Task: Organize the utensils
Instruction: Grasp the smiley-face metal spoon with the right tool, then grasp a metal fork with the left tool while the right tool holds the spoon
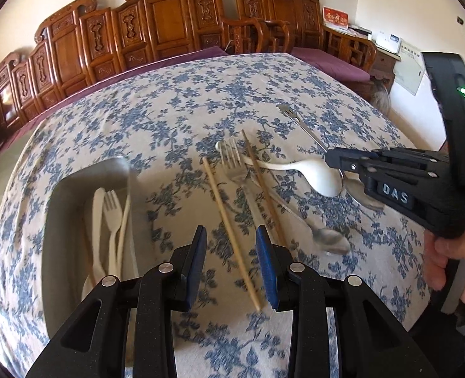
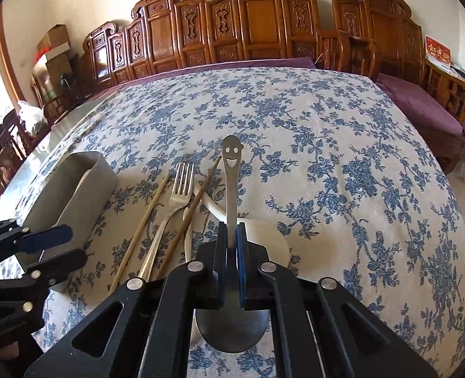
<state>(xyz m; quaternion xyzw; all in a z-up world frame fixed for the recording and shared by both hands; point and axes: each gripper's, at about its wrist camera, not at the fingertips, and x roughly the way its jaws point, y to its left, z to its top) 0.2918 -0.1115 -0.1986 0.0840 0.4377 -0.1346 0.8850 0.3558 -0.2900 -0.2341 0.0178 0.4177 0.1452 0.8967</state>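
Grey utensil bin (image 1: 71, 208) on the floral tablecloth (image 1: 169, 119), left of the loose pile. Inside: white plastic fork (image 1: 112, 211) plus two more white plastic pieces beside it, blurred, can't tell the types.

Loose on the cloth: two wooden chopsticks (image 1: 229, 230), a metal fork (image 1: 235, 163) between them, a white plastic spoon (image 1: 314, 173) and a small metal spoon (image 1: 327, 239), overlapping.

Right gripper (image 2: 232, 236): jaws pressed together, pinching the neck of a smiley-face metal spoon (image 2: 230, 160). Handle sticks forward past the tips, bowl sits back under the gripper body. Spoon is up off the cloth, above the white plastic spoon. Hand (image 1: 453, 264) is wrapped round the grip, gripper angled down.

Left gripper (image 1: 232, 264): jaws partly spread, nothing between the pads. It hovers tilted down over one chopstick, just right of the bin.
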